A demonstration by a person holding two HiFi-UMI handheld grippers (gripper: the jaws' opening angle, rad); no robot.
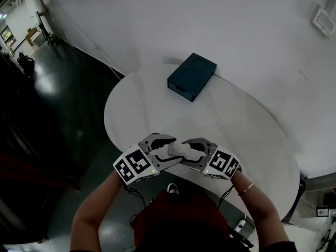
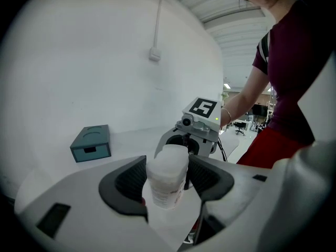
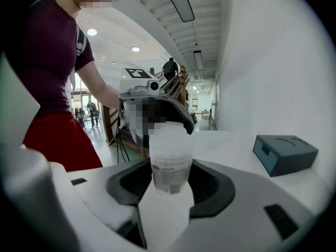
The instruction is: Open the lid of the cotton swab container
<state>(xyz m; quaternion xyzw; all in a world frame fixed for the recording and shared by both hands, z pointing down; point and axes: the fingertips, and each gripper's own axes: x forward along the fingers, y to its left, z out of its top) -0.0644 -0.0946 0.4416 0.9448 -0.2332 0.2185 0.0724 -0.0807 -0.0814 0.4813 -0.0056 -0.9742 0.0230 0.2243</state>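
Lying crosswise between the two tools, the cotton swab container [image 1: 176, 150] is hanging over the near edge of the round white table [image 1: 241, 125]. Its walls are showing translucent white with a printed label, and I cannot tell what is inside. A wider cap is sitting on the end facing away from the right gripper [image 3: 170, 167], so the lid is looking closed.

The right gripper is pinching the container's body, with both dark pads pressing its sides. The left gripper [image 2: 167, 163] is facing it from the opposite end. Its jaws are standing spread wide around the container, pads just beside the walls, and I cannot see them squeezing.

A teal box [image 1: 191, 76] is resting flat at the far side of the table, well apart from the grippers. It is closed, with a dark slot in one end, so its contents are not showing. Nothing is lying between it and the container. A small white fitting [image 2: 153, 54] is sitting on the wall behind.
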